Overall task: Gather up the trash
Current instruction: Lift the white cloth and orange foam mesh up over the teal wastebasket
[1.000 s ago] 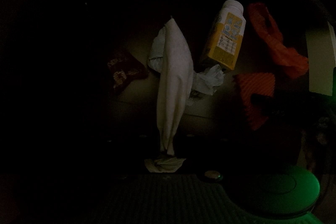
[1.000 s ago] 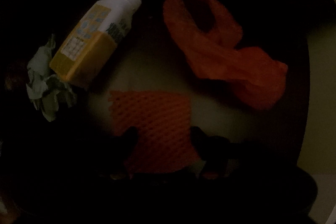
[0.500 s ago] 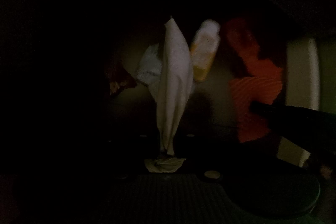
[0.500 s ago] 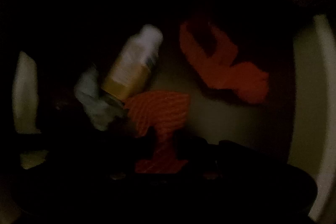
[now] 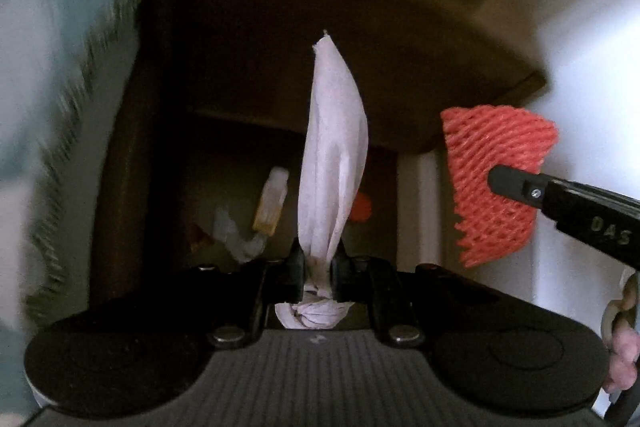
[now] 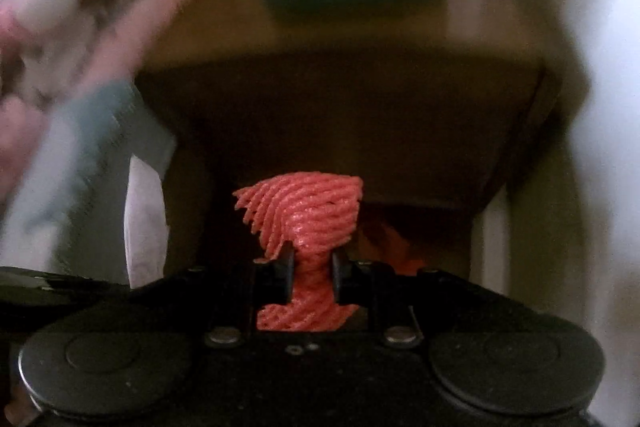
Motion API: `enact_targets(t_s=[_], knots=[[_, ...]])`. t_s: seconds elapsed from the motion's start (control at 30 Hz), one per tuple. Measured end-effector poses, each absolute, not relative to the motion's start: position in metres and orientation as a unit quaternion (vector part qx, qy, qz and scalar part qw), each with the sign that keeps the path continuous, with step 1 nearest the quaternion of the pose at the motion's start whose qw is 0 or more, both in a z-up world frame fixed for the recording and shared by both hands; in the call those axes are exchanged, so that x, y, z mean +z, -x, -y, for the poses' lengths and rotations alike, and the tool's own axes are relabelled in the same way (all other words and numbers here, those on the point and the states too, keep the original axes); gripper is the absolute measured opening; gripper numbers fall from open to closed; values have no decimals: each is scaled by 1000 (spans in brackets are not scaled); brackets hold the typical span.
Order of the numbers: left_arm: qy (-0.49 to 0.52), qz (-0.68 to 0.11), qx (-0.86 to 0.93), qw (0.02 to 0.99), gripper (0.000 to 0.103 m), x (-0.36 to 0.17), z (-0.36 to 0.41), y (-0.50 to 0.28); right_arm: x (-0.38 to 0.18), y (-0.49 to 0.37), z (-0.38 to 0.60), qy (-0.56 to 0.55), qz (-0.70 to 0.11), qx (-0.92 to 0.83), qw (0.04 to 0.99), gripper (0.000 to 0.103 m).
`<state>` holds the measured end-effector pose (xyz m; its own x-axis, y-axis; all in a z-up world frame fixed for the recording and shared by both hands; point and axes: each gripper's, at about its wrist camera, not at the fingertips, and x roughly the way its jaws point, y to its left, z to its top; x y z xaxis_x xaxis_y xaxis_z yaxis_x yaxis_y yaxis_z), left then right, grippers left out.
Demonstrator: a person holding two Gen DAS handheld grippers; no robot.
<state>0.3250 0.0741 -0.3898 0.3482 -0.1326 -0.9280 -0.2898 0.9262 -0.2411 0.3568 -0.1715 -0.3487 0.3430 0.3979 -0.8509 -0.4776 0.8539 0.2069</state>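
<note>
Left wrist view: left gripper [image 5: 318,265] fingers pinch a white tissue [image 5: 334,155]; right gripper [image 6: 312,277], just closed, clamps orange foam net [image 6: 308,215]. Bottle [image 5: 272,201] and wrappers remain far below.

Dim bin floor [image 5: 216,255]; bottle [image 5: 273,201], crumpled paper [image 5: 236,237] lying there

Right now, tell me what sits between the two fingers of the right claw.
The orange foam mesh sleeve, pinched at its waist by the right claw; the right wrist view shows it.
</note>
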Motion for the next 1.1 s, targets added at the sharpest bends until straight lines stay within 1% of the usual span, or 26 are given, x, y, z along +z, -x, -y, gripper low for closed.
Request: enact_targets(t_s=[0.17, 0.37, 0.6, 0.73, 0.83, 0.93, 1.1], knots=[[187, -536, 24, 823, 12, -293, -74, -338, -247, -365, 169, 31, -461, 279, 842, 16], [176, -485, 4, 857, 12, -192, -72, -365, -153, -387, 170, 24, -402, 286, 870, 16], [147, -424, -11, 894, 12, -97, -66, -412, -76, -430, 161, 31, -340, 263, 902, 17], [144, -408, -16, 901, 12, -70, -66, -450, -54, -467, 157, 18, -336, 248, 908, 17], [141, -410, -12, 901, 12, -59, -63, -484, -50, -493, 152, 4, -345, 237, 908, 17], [127, -411, -6, 903, 12, -58, -59, -511, -54, -517, 146, 3, -353, 225, 908, 17], [117, -414, 3, 903, 12, -72, -57, -547, -71, -544, 131, 29, -361, 217, 907, 18]])
